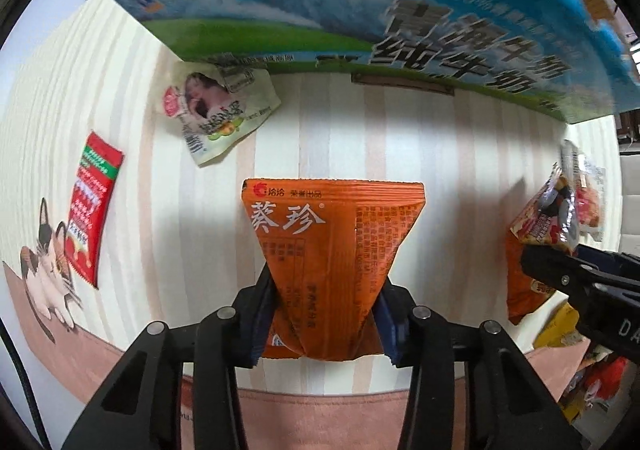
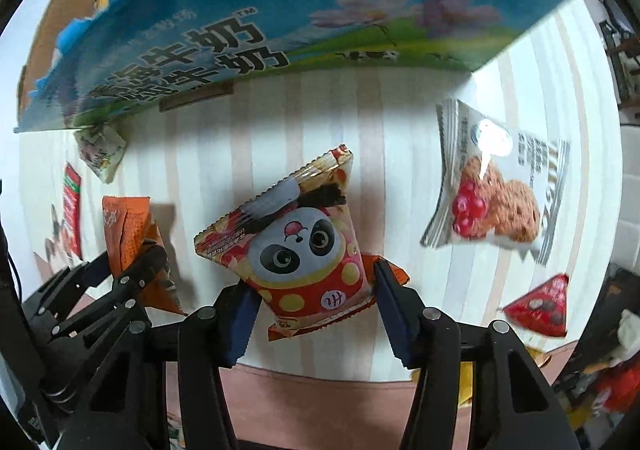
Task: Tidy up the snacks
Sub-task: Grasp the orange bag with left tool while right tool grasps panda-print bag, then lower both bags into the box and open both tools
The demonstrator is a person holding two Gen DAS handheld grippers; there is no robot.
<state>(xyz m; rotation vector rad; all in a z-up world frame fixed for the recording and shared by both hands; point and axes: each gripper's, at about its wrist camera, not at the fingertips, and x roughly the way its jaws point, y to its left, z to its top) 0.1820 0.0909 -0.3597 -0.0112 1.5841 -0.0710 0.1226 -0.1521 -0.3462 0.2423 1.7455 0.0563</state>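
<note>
My left gripper (image 1: 324, 314) points down at the striped tablecloth (image 1: 440, 153) and is shut on the lower end of an orange snack packet (image 1: 332, 242). In the right wrist view that orange packet (image 2: 128, 226) shows at the left. My right gripper (image 2: 314, 302) is shut on a red and white panda snack packet (image 2: 304, 250), held a little above the cloth. The panda packet (image 1: 548, 217) is also at the right edge of the left wrist view. A big blue milk carton box (image 1: 320, 9) stands behind both.
On the cloth lie a white-green packet (image 1: 216, 117), a red packet (image 1: 90, 205), a cookie packet (image 2: 500, 185), a red triangular packet (image 2: 540, 306) and another orange packet (image 1: 524, 290) under my right gripper. A yellow packet (image 1: 560, 330) lies at the table's edge.
</note>
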